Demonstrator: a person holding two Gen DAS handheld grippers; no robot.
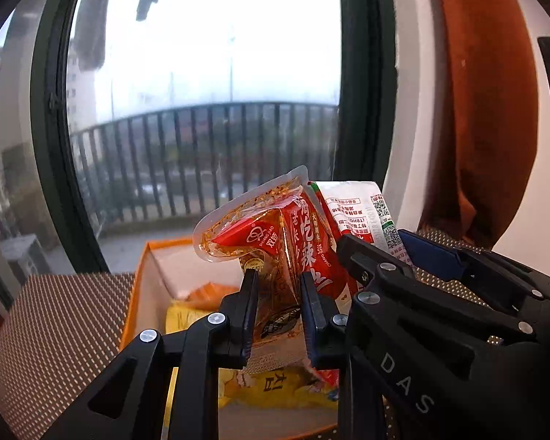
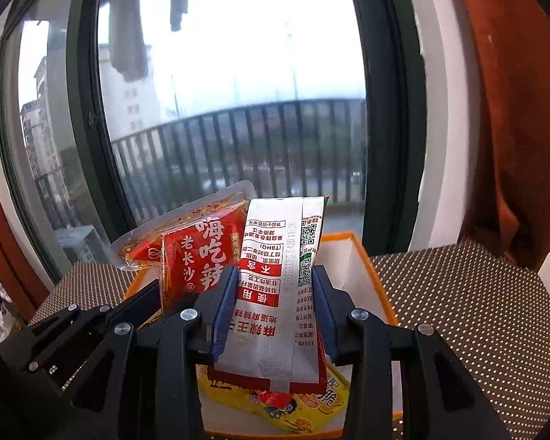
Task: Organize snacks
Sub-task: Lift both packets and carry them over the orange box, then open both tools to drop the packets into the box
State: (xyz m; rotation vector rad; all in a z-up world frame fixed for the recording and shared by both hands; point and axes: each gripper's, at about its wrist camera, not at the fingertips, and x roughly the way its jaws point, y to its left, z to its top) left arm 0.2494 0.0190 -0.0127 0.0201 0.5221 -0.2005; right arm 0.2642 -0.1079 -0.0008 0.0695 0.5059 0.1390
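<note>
Red and glossy, the spicy-strip packet [image 1: 275,256] stands upright between the black fingers of the left gripper [image 1: 277,311], which are pressed against its two sides. It is held above the orange-rimmed box [image 1: 139,278], probably so it can be lowered in among the yellow snack bags [image 1: 275,388] already lying there. Its clear sealed edge is speckled with chili oil, and its body is creased by the squeeze. Just beside it, touching or nearly so, the white-backed packet [image 1: 363,212] is carried by the right gripper, whose blue pads [image 1: 432,256] show at the right.

From the right wrist, the right gripper [image 2: 275,315] pinches that white-backed packet [image 2: 275,286] upright, its printed back and QR codes facing the camera, red front turned away. The red packet [image 2: 198,253] leans at its left. Both hang over the box [image 2: 370,256], which sits on a dotted woven table [image 2: 458,311] near its window-side edge; a yellow bag [image 2: 304,410] lies below.
</note>
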